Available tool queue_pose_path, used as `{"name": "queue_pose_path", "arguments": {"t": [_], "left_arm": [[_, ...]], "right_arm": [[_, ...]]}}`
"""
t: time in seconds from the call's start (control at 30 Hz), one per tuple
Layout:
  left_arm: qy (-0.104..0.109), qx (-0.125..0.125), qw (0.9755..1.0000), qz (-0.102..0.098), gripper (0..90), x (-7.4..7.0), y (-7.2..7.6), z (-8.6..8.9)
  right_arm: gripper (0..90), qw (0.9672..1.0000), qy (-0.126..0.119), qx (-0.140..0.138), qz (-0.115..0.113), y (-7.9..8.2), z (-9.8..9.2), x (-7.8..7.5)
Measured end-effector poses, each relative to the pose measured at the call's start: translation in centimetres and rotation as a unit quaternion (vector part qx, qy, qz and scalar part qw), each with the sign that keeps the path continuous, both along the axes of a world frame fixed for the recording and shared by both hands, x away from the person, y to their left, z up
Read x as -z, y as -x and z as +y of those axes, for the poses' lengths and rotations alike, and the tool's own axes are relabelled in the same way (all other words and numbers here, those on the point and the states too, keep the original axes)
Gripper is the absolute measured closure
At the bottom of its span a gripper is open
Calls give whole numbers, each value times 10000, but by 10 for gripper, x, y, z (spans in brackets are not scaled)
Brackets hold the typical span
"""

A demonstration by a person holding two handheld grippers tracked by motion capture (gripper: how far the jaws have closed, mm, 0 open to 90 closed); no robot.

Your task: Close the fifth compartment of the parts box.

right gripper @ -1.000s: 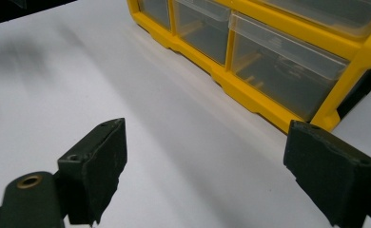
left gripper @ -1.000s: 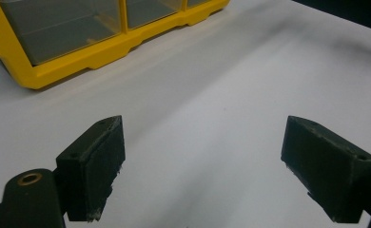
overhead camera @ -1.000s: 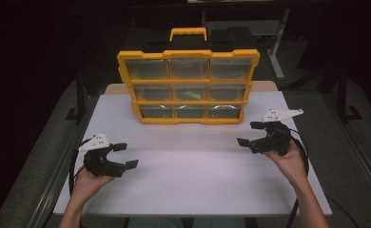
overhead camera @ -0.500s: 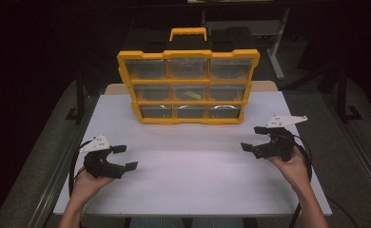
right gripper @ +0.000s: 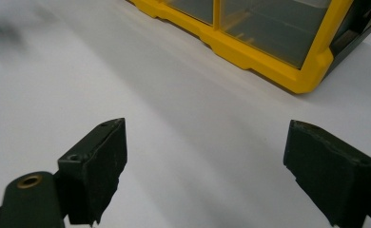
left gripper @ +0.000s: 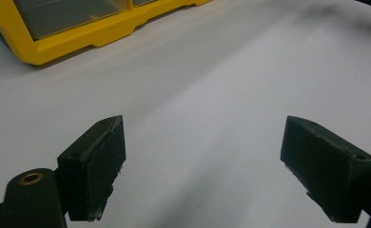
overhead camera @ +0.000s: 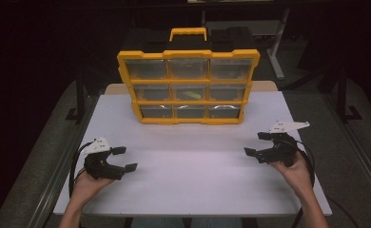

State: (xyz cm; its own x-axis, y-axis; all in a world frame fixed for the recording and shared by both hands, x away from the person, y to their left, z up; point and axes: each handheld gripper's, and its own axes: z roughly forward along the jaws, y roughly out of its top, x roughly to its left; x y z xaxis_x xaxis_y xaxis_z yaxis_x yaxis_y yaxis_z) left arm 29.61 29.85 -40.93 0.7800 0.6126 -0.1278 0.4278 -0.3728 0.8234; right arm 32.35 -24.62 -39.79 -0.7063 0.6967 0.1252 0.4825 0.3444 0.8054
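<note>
High view: yellow organizer [overhead camera: 188, 85] standing upright at table's [overhead camera: 188, 190] far edge; left gripper [overhead camera: 122, 159] and right gripper [overhead camera: 256, 144] hovering well before it, jaws gaping apart, gripping nothing.

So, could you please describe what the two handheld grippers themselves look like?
Both are black two-jaw tools. The left gripper and right gripper each carry a pale grey three-cornered plate on top and trail a black cable looping back past the hand. In the left gripper view the fingers are blocky, wedge-tipped black pads with small screw holes, beside a brass-ringed eyelet. No sleeves are visible.
</note>
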Motion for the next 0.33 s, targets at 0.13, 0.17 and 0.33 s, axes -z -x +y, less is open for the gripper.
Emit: {"name": "queue_pose_path", "arguments": {"t": [0.13,0.17,0.33], "left_arm": [[-66,33,10000,-15,156,2,1,0],[-42,50,10000,-4,155,3,1,0],[-20,43,10000,4,156,3,1,1]], "right_arm": [[136,10000,5,-7,34,3,-1,5],[136,10000,3,-9,18,4,-1,5],[136,10000,-14,-41,17,6,-3,7]]}}
